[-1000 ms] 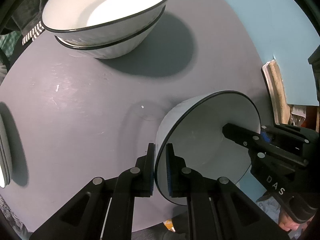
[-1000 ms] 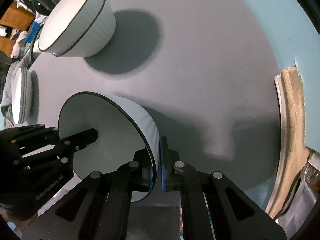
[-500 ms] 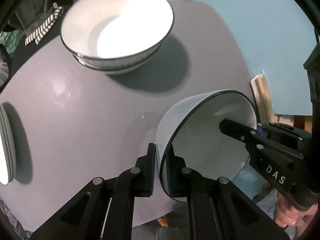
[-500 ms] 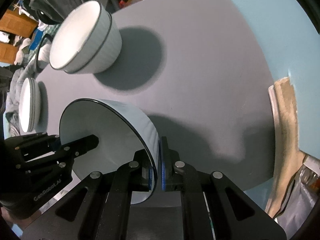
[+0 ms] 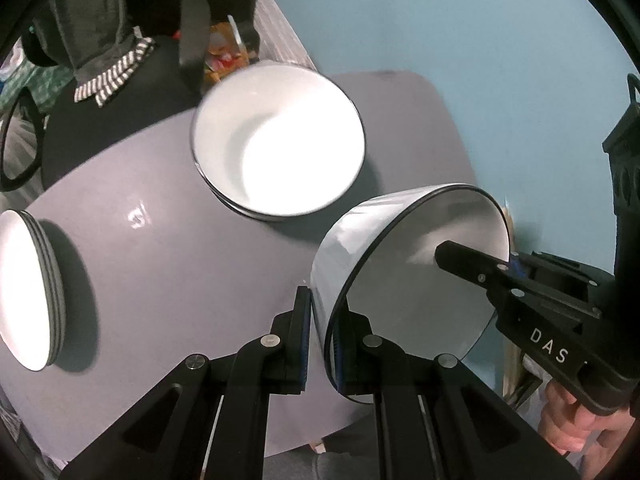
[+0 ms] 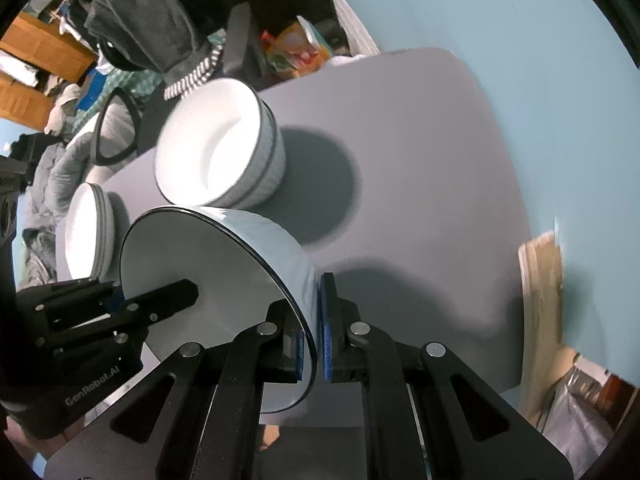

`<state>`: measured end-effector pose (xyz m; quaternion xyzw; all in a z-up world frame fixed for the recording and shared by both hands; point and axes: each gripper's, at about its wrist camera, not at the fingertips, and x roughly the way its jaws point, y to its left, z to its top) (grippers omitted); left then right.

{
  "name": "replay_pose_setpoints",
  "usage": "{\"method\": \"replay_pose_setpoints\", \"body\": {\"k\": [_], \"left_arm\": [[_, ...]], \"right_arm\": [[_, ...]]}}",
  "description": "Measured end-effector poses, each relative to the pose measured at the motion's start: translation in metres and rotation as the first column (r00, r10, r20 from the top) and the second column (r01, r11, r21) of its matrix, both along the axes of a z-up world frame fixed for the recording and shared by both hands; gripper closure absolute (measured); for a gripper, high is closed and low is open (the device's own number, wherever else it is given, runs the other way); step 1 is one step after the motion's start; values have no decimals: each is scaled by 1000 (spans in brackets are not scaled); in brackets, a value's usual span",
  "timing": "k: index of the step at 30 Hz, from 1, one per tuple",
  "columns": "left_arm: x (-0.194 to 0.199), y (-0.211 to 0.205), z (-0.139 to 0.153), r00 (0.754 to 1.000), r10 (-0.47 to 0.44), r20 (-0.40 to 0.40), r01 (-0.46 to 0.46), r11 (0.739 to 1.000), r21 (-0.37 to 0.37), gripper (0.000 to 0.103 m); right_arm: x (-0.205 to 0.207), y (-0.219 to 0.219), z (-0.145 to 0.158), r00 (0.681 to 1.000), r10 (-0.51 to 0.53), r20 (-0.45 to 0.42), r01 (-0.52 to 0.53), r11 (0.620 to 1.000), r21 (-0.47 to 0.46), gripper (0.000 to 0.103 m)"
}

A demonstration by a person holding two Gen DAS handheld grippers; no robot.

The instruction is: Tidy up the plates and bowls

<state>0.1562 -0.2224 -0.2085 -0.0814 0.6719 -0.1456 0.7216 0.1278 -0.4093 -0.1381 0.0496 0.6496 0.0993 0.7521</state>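
Your left hand-held gripper (image 5: pixel 320 344) and right hand-held gripper (image 6: pixel 314 340) each pinch the rim of one tilted, empty bowl (image 5: pixel 416 288) above the tabletop (image 5: pixel 180 264). Nearby sit stacked bowls (image 5: pixel 280 148), empty on top, and stacked plates (image 5: pixel 28 288). The grippers read "DAS" and "GenRobot.AI".

The held bowl (image 5: pixel 404 292) is white inside with a thin black rim and a pale grey-blue outer wall. At its 11 o'clock, the stacked bowls (image 5: pixel 278 146) are bright white inside, black-rimmed — in the right wrist view their outsides show grey-white ribbing with a dark band. At 9 o'clock, the plate stack (image 5: pixel 28 288) is white with dark edges. The table (image 5: pixel 168 264) is matt grey, the floor (image 5: pixel 460 40) light blue. Both grippers are black with blue pads (image 6: pixel 327 316). At 12 o'clock hangs a black-and-white striped cloth (image 5: pixel 114 72).
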Motion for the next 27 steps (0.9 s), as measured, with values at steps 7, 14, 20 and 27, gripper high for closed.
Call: {"method": "replay_pose_setpoints", "body": {"k": [7,14,20,27], "left_arm": [[15,15,12,998,55,25,-55,998,14,94],[32,28,21,994,103,46,-103,995,5,94],[50,35,21,991,118,66,-120,992,31,94],[69,40,8,989,136,53,-139,988,72,94]], "right_arm": [[23,22,8,998,51,31,-50,999,-5,96],[46,40,15,995,88,52,-88,996,-13,96],[68,51,15,993,103,58,-103,995,-2,96],[91,69,10,987,149,54,-146,988,-42,96]]}}
